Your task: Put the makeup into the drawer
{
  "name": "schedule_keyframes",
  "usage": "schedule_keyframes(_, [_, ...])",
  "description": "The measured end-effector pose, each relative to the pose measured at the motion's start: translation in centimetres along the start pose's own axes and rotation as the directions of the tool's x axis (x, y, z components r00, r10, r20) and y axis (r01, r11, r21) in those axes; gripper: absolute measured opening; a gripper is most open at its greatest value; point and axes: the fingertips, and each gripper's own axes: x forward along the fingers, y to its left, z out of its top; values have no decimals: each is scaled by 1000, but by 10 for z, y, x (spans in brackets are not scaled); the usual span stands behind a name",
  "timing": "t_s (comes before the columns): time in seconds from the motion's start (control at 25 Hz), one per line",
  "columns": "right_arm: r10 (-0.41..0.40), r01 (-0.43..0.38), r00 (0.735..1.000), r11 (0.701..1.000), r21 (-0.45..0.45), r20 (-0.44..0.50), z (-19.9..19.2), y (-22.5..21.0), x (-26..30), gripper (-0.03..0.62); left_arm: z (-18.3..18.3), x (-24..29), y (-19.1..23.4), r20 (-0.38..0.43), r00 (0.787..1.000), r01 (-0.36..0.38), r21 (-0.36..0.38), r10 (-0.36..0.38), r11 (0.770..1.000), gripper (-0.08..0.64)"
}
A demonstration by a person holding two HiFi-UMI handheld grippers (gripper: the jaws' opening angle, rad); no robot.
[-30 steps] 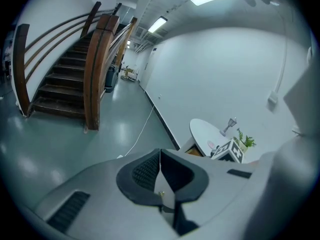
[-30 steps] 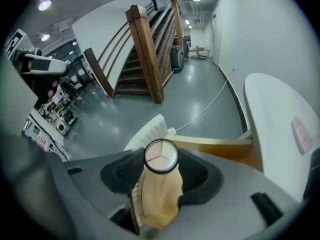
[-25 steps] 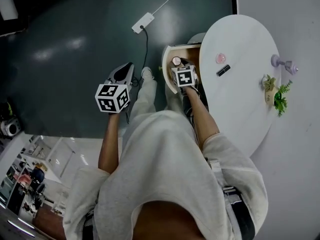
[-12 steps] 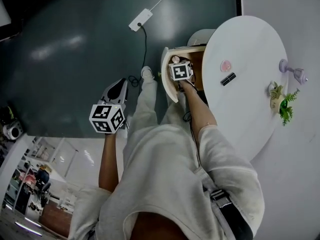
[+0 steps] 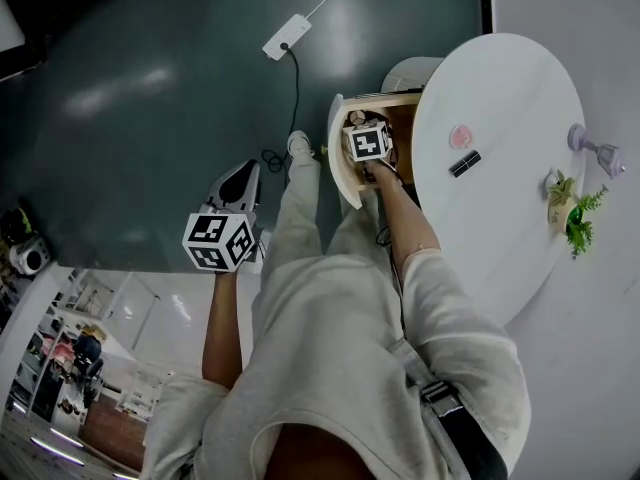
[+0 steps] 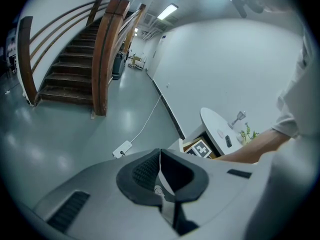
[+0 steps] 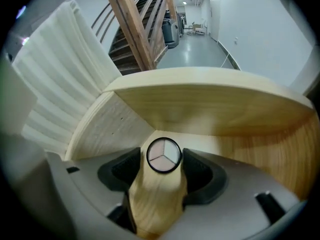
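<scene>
My right claw (image 7: 163, 157) is down inside the open wooden drawer (image 7: 215, 106). Its jaws have just been spreading, so the round compact (image 7: 163, 155) sits released between the pads, at lower centre of the right gripper view. I judge that one piece delivered. A pink round piece (image 5: 461, 135) and a black tube (image 5: 465, 163) wait on the white table (image 5: 520, 238), upper right of the head view. The compact is black-rimmed, with three pale wedges. My left claw (image 6: 159, 156) is clenched on nothing
</scene>
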Motion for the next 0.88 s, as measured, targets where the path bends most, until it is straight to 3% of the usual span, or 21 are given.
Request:
schedule_keyframes(0.32, [-4, 3, 999, 999, 36, 33, 5, 11, -37, 229, 6, -7, -11, 35, 999, 17, -3, -17, 1000, 14])
schedule_keyframes(0.56, [-23, 18, 994, 999, 41, 109, 7, 24, -86, 213, 19, -20, -26, 89, 995, 36, 30, -39, 999, 14])
schedule_keyframes(0.68, [6, -14, 987, 999, 50, 163, 9, 38, -115, 210, 21, -27, -34, 110, 993, 43, 47, -48, 998, 14])
schedule_keyframes(0.88, [52, -35, 951, 998, -60, 305, 24, 69, -176, 199, 23, -40, -45, 144, 988, 52, 76, -63, 996, 14])
